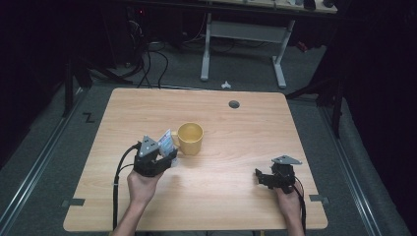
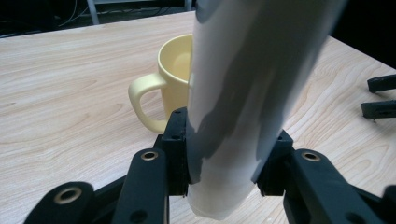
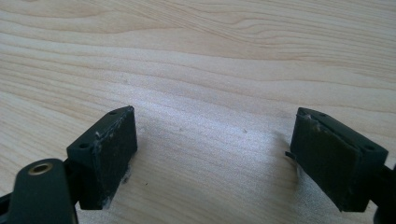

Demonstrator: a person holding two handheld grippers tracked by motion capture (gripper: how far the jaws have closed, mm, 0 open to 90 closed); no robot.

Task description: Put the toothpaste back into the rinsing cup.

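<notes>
The left hand-held gripper is clamped on a pale packet, its jaws pinching the lower end so the packet's long axis runs up and away from the hand toward the far right. Just beyond the packet's upper end stands the yellow mug, upright on the counter, handle turned to the left, mouth open. The packet's tip seems close beside the mug's handle side, not over the mouth yet. The right hand-held gripper rests low at the near right, jaws spread with nothing between them, well apart from the mug, so the left one is much nearer.
</notes>
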